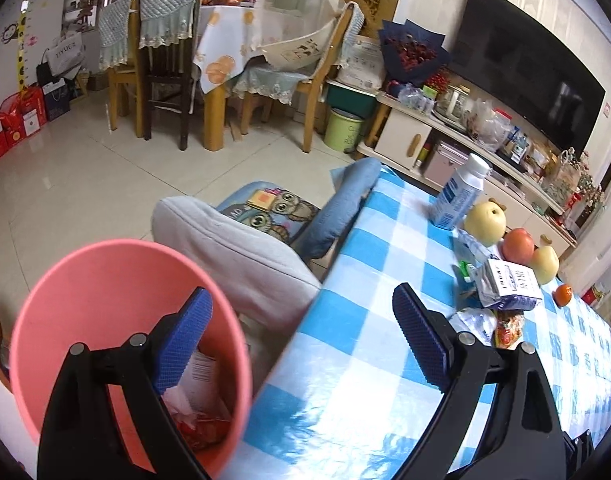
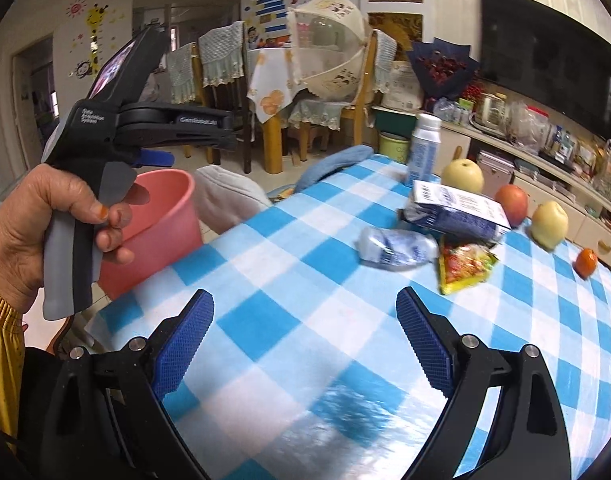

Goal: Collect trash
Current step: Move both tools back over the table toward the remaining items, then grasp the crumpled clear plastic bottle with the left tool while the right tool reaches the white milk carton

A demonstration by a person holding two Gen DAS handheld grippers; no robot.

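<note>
At the far left, a pink bin [image 1: 105,340] is seen beside the near-left edge of the bench [image 1: 365,360], and paper and red wrappers already lie in its bottom, so part of the trash is judged to be collected and a further pick is judged to be in hand. The left gripper [image 1: 301,340] is held over the bin's rim and the bench edge with its fingers spread wide and nothing between them. Further right, the right gripper [image 2: 305,344] is poised over bare checked cloth, its fingers likewise spread and empty. The remaining trash is found ahead of those fingers, toward the far right and well apart from them: a crushed plastic bottle [image 2: 397,248], a yellow snack wrapper [image 2: 463,266] just beside it, and a flattened blue-and-white carton [image 2: 457,210] behind both. The fruit and an upright bottle stand beyond. A forward reach to the bottle and a closing of the fingers around it are called for next.
</note>
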